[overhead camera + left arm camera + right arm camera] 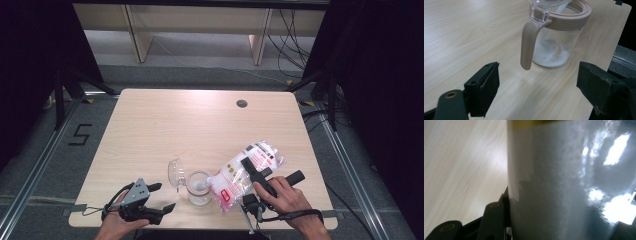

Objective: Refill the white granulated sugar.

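Pouring white grains from bag [245, 170] into jar [199, 188], near front edge of table [200, 120]. Right gripper [256, 176] clamped on bag, jaws about half closed around its soft body; bag tilted, low end over jar mouth, upper end back and to the right. In right gripper view, glossy clear film [564, 182] pressed against one jaw, grains showing through as fine pebbled texture. Left gripper [165, 197] jaws wide, holding nothing, resting just left of jar, not touching; in left gripper view jar [556, 42] between and beyond the jaws.

To do well: keep spout end inside rim, raise back end slowly so flow stays thin, avoid squeezing harder or film may buckle and dump. Probably worth steadying jar with free gripper by handle [529, 45]; light jar likely to slide if bag nudges it.

Jar: clear, round, rigid, smooth beige ring at rim, curved beige handle hanging free at bottom. Hinged clear lid [175, 172] flipped open to the left. Thin white layer on jar floor. Bag: crinkly plastic, red print. Table: pale wood grain, matte.
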`<state>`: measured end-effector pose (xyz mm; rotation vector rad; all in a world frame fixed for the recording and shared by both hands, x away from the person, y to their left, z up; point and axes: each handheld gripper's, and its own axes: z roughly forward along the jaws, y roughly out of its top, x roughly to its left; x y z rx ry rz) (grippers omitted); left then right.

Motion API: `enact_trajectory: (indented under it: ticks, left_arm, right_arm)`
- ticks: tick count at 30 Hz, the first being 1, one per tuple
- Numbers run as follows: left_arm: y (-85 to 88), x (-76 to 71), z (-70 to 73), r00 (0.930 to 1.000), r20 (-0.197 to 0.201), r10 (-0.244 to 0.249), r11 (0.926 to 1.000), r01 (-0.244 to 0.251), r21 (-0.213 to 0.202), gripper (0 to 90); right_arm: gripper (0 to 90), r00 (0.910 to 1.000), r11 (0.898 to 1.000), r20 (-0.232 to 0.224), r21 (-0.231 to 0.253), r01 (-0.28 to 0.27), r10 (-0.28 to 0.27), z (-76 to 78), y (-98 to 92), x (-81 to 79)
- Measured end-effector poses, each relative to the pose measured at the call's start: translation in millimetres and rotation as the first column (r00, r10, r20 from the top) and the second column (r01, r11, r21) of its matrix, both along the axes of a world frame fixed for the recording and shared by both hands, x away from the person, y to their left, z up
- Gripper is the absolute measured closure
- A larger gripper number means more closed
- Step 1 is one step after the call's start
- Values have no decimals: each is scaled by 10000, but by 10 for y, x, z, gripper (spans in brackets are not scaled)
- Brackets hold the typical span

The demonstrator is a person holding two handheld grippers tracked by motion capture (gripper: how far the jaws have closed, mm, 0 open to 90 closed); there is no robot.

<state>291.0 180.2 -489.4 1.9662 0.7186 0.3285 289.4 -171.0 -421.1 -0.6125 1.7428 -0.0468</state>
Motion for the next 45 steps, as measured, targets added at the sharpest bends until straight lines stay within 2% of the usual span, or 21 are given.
enact_trajectory:
  ticks: [17, 42, 43, 45]
  left_arm:
    - [-5, 3, -7, 10000, -11, -6, 10000, 6, -50, 179]
    - [-4, 0, -4, 10000, -18, 9, 10000, -9, -8, 179]
    - [-11, 1, -9, 10000, -10, 14, 9999, -14, -127, 179]
    - [-10, -2, -7, 10000, -32, 30, 9999, -30, -99, 179]
  right_arm:
    - [543, 10000, 9999, -38, 130, 22, -22, -2, -10, -5]
    - [551, 10000, 10000, 8, 14, -64, 64, 24, -3, -11]
    - [551, 10000, 10000, 9, -3, -72, 72, 26, -2, -11]
    - [552, 10000, 10000, 33, 7, -78, 78, 28, -2, -13]
